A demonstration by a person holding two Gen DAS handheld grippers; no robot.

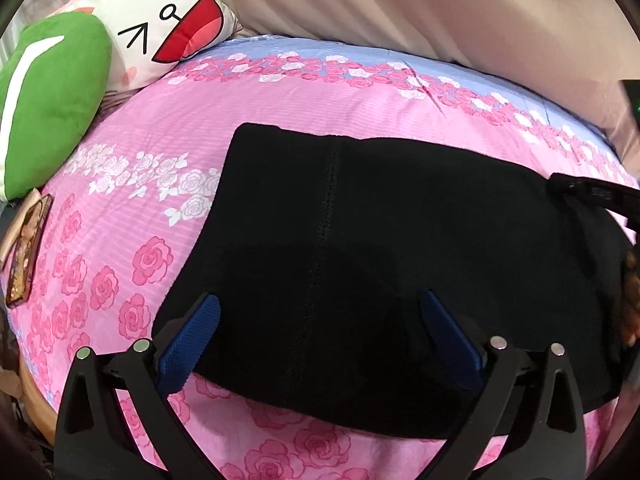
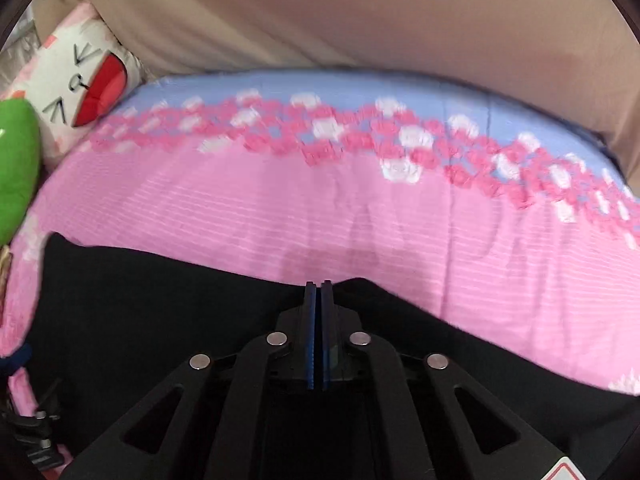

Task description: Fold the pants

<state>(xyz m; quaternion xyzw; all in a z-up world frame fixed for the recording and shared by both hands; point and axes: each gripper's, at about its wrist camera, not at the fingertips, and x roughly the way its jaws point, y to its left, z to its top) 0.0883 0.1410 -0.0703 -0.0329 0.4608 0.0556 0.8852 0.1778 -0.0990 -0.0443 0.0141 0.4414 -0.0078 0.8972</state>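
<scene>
Pants: black pants (image 1: 384, 264) lie folded flat on my pink rose bedspread (image 1: 168, 128).
Left gripper: my left gripper (image 1: 320, 312) hangs over their near edge, jaws wide apart, gripping nothing.
Right gripper: my right gripper (image 2: 319, 286) is pressed together at the pants' far edge; whether cloth is pinched, I cannot tell.

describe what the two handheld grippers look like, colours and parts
Both are the same build. The left gripper has black plastic linkage arms with triangular cut-outs, round silver pins at the joints, and two fingers faced with blue textured pads. The right gripper matches: black frame, silver pins, blue pads, plus a red-and-white warning sticker at the frame's lower edge. No cables or sleeves show.
</scene>
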